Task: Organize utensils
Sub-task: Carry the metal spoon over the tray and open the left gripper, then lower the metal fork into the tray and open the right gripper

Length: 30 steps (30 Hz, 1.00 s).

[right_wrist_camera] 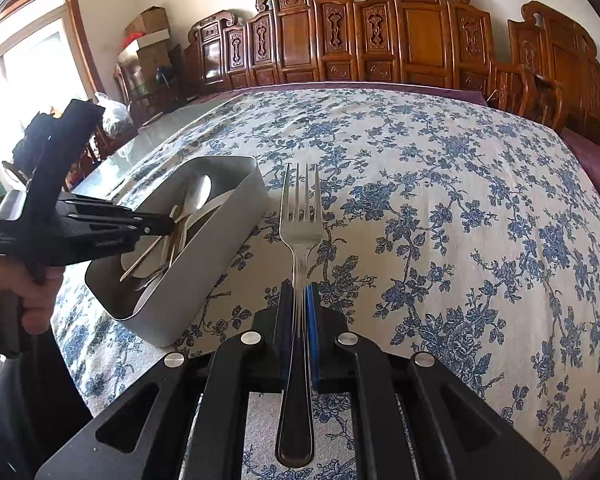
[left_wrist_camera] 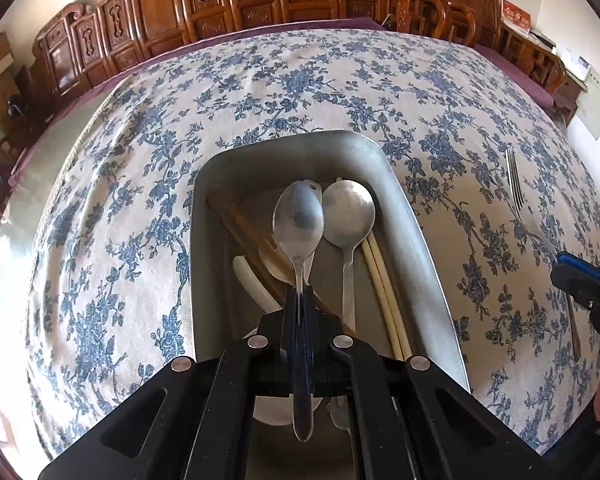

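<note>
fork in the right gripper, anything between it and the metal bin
Only bare floral tablecloth lies between the fork and the metal bin, seen in the right wrist view.

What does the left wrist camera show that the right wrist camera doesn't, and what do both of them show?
Only the left wrist view looks straight down into the metal tray, showing the held spoon, a second spoon and chopsticks. Only the right wrist view shows the window, cardboard boxes and the hand holding the left gripper. Both show the tray, the fork in the right gripper, the flowered tablecloth and the carved wooden chairs.
</note>
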Tool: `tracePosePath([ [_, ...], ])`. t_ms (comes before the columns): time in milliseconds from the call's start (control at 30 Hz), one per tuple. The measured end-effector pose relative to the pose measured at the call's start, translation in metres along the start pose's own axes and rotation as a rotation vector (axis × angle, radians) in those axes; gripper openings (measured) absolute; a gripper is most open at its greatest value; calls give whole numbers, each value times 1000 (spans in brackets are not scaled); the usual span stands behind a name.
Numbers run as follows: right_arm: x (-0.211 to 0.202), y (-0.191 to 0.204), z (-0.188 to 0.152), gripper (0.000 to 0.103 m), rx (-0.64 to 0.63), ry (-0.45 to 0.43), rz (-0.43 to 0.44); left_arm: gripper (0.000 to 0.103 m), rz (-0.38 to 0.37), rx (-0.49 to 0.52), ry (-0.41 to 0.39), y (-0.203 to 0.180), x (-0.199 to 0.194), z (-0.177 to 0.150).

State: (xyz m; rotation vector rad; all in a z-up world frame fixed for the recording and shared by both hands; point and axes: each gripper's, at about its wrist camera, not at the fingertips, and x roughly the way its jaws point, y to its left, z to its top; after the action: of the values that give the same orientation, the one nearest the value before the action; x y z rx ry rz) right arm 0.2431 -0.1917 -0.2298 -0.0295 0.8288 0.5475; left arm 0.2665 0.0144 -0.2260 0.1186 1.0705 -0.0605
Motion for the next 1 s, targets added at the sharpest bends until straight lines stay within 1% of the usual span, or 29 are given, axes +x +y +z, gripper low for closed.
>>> tracePosePath([
  [267, -2, 7, 2, 9, -5, -9, 16, 3, -3, -1, 10, 1, 0, 1],
  [300, -3, 8, 2, 9, -6, -10, 20, 5, -5, -3, 8, 1, -1, 0],
  [333, -4, 10, 2, 9, -8, -12, 22, 12, -6, -5, 5, 2, -3, -1],
  [400, -5, 13, 3, 9, -14, -14, 25, 19, -10, -11, -18, 5, -12, -4],
  [600, -12, 26, 6, 9, -40, -24, 30, 19, -16, -14, -70, 12, -39, -11],
  [800, -18, 42, 18, 9, -83, -27, 10, 20, -18, -18, -113, 21, -61, -18],
  [1000, -15, 53, 27, 9, -76, -24, 12, 21, -36, -35, -138, 29, -75, -22],
])
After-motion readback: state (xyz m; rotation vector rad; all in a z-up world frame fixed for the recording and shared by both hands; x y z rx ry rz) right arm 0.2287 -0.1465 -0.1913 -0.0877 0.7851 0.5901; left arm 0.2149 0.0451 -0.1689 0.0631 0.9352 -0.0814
